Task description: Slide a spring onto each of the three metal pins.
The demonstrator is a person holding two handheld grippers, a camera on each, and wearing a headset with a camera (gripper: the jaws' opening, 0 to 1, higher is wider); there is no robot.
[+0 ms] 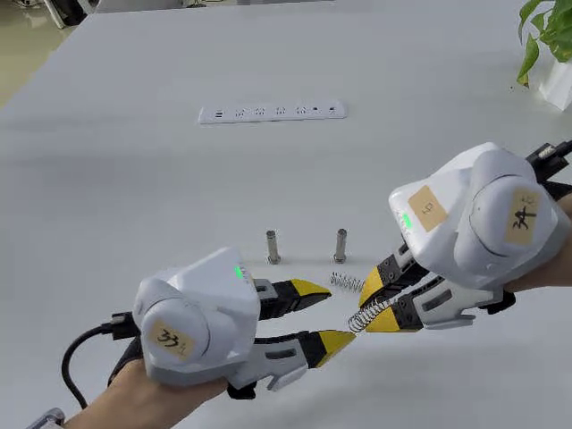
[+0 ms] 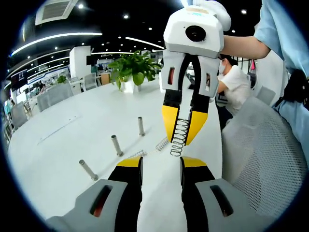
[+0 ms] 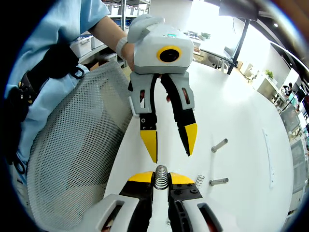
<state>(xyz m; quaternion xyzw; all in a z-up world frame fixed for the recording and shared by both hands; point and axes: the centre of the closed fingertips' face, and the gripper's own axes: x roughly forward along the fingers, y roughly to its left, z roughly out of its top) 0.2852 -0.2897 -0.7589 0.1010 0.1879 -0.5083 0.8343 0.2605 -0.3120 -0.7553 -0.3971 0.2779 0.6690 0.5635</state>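
Note:
My right gripper (image 1: 374, 306) is shut on a coil spring (image 1: 365, 315), which sticks out past its yellow tips toward the left gripper. My left gripper (image 1: 322, 315) faces it tip to tip, open, with nothing between its jaws. Two upright metal pins (image 1: 272, 248) (image 1: 340, 245) stand just beyond both grippers, and a loose spring (image 1: 347, 281) lies near the right pin. The left gripper view takes in three bare pins (image 2: 88, 169) (image 2: 116, 145) (image 2: 140, 126), two loose springs (image 2: 161, 143) (image 2: 136, 154), and the held spring (image 2: 179, 137). In the right gripper view, the spring (image 3: 161, 176) sits end-on between the jaws.
A white power strip (image 1: 273, 113) lies farther back on the white table (image 1: 134, 179). A potted plant (image 1: 545, 36) stands at the far right corner. A grey mesh chair (image 3: 72, 159) is at the table's near edge. Another person (image 2: 231, 79) sits beyond.

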